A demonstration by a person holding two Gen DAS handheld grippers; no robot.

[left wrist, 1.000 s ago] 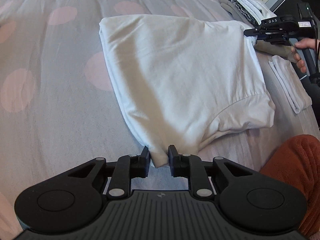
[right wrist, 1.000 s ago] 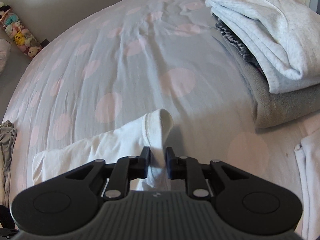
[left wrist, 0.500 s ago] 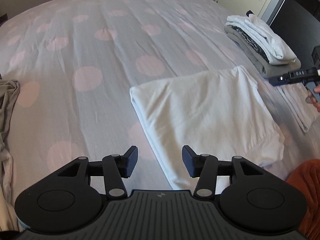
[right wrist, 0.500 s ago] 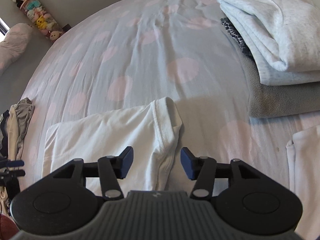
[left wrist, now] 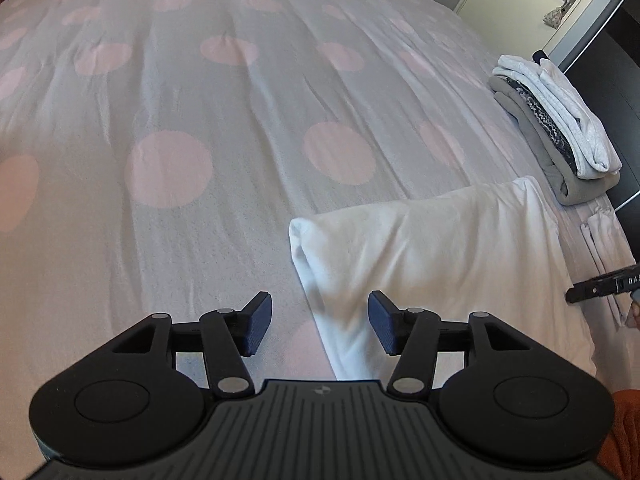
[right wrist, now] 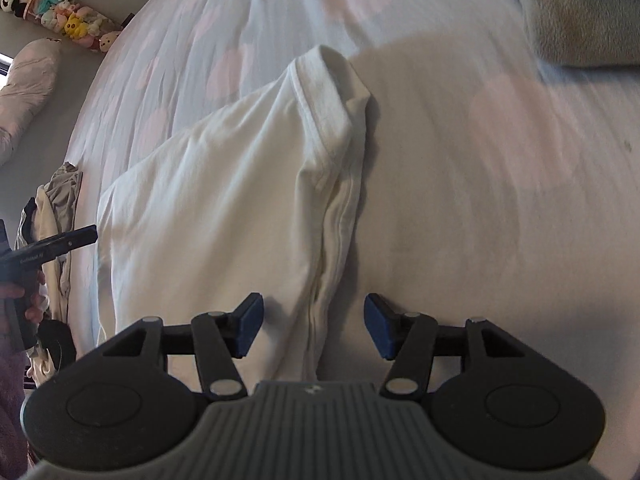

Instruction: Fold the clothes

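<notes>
Shirt (left wrist: 432,264) sits folded at right of centre in the left view, on the bed (left wrist: 200,120), a stack (left wrist: 556,128) at upper right. Left claw (left wrist: 320,326) gapes wide, holding nothing, its near edge between the fingers. Right view now: right claw (right wrist: 314,326) equally wide and empty, straddling the shirt's bunched seam; loose clothes (right wrist: 52,216) at left edge. My read: between folds, or done. Any further fold needs both claws pinching matching corners.

Stack of folded clothes (right wrist: 580,12) cut off by top edge, blurred; right gripper (left wrist: 600,286) mostly out of frame
</notes>
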